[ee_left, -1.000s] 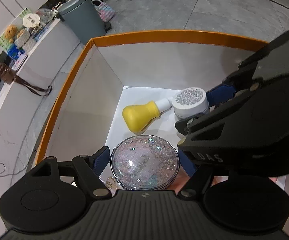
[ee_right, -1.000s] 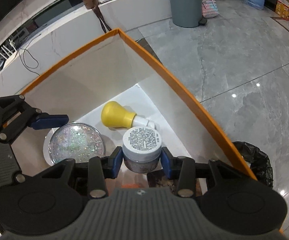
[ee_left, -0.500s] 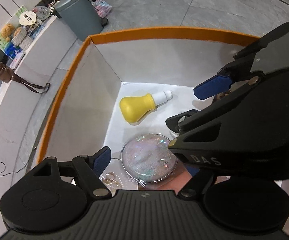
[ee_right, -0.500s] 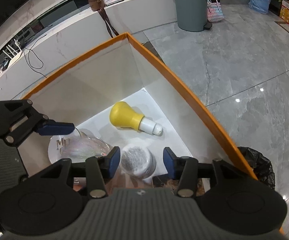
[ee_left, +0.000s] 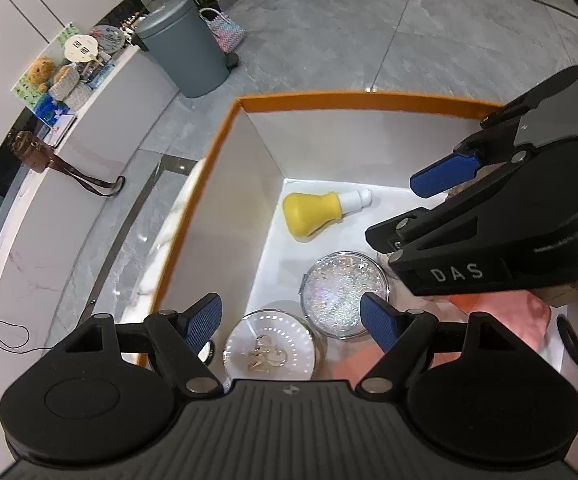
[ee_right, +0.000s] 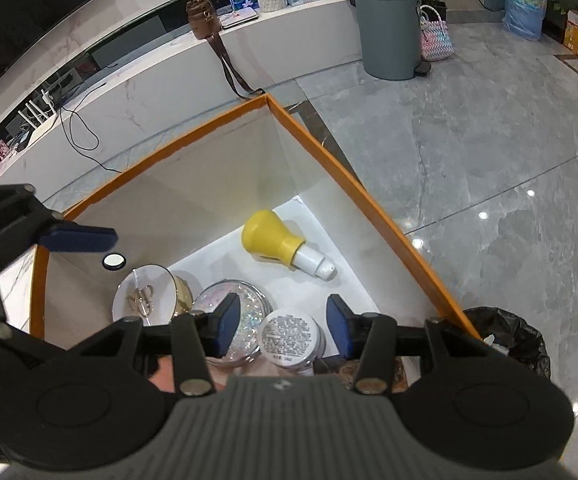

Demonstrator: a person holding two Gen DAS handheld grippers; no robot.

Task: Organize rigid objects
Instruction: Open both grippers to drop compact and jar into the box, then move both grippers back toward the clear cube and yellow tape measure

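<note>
An orange-rimmed box (ee_left: pixel 349 98) with white walls holds a yellow bulb-shaped bottle (ee_left: pixel 313 214) lying on its side. Nearer me lie a round glitter compact (ee_left: pixel 341 288) and a white round tin with gold letters (ee_left: pixel 273 350). My left gripper (ee_left: pixel 291 322) hovers above them, open and holding nothing. In the right wrist view a white jar with a printed lid (ee_right: pixel 289 334) rests on the box floor beside the compact (ee_right: pixel 249 300). My right gripper (ee_right: pixel 283 322) hangs over the jar, open, its pads clear of the jar's sides. The right gripper hides the jar in the left wrist view.
A pink soft item (ee_left: pixel 501 308) fills the near right of the box. Outside are a grey bin (ee_right: pixel 389 24), a white counter with a brown bag (ee_right: pixel 203 18), and a black rubbish bag (ee_right: pixel 505 340) against the box's right wall (ee_right: pixel 369 200).
The left gripper let go of the glitter compact, widened and rose. The right gripper released the white jar, which now sits on the box floor, and lifted away slightly.
</note>
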